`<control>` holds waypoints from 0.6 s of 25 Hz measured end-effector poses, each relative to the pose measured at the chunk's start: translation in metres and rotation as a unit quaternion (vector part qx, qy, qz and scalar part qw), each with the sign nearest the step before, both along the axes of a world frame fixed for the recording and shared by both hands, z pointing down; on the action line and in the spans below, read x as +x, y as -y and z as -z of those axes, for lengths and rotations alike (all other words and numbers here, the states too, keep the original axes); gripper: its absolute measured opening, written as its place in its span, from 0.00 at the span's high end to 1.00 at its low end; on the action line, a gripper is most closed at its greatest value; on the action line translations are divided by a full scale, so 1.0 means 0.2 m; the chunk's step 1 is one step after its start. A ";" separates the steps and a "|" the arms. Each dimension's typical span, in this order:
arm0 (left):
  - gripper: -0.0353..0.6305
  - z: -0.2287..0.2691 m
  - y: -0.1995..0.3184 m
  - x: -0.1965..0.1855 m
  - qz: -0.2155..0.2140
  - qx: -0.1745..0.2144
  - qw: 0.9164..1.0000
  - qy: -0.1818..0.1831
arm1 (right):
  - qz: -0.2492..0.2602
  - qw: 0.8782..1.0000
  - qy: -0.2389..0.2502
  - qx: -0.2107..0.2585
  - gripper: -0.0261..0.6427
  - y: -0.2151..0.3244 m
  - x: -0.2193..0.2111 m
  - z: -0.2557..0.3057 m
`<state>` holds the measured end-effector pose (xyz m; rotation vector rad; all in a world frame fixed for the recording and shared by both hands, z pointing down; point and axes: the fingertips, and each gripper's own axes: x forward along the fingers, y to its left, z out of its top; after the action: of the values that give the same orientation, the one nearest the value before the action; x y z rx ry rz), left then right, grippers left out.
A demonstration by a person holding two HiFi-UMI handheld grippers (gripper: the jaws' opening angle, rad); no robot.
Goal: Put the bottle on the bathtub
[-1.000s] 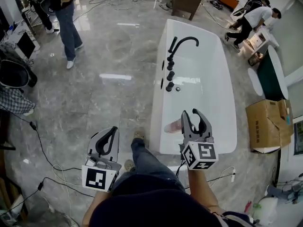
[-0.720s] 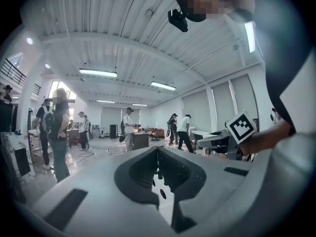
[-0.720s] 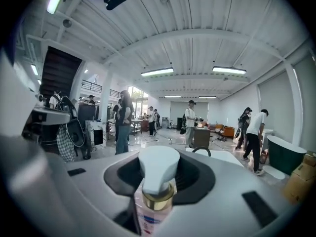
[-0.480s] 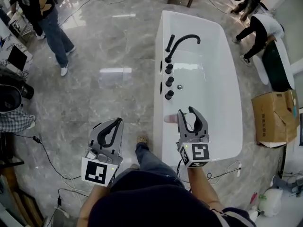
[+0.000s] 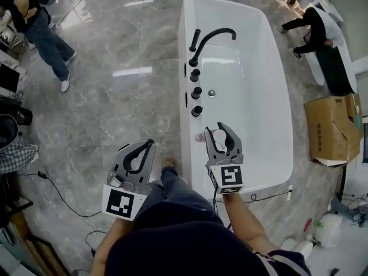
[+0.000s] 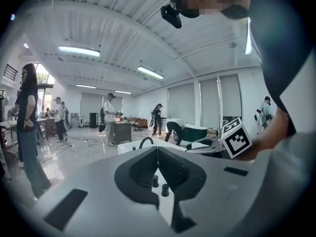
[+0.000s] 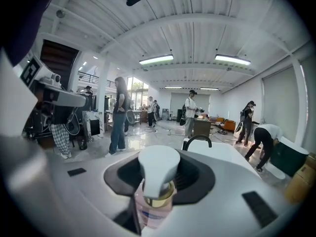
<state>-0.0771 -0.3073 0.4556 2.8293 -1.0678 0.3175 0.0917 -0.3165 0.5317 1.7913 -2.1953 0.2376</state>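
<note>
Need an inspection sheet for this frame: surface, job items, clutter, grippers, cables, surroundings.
Surface: white bathtub; black faucet and knobs on its left rim.
Job's things: pump bottle held in the right gripper, over the tub's near left rim in the head view; not yet set down.
Clutter: cardboard box on the grey marble floor, right of the tub.
Grippers: right shut on the bottle; left gripper shut, empty.
Cables: black cables at left; white cable by the tub's near end.
Surroundings: person in jeans far left; another person bending, far right.
</note>
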 end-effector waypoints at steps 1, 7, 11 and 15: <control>0.91 -0.02 0.02 0.02 -0.008 -0.001 1.000 0.004 | 0.000 1.000 -0.003 -0.004 0.72 0.02 0.01 -0.03; 0.91 -0.12 0.11 0.14 -0.052 -0.012 0.998 0.028 | -0.004 1.000 -0.008 -0.024 0.72 0.15 0.05 -0.24; 0.91 -0.24 0.15 0.21 -0.088 -0.019 0.995 0.038 | -0.024 0.998 -0.010 -0.050 0.72 0.22 0.08 -0.39; 0.91 -0.34 0.19 0.26 -0.107 -0.062 0.992 0.027 | -0.045 0.996 -0.017 -0.074 0.72 0.27 0.10 -0.52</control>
<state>-0.0254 -0.3462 0.5232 2.8402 -0.7246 0.4641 0.1122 -0.3710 0.6355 1.8003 -2.0194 0.3760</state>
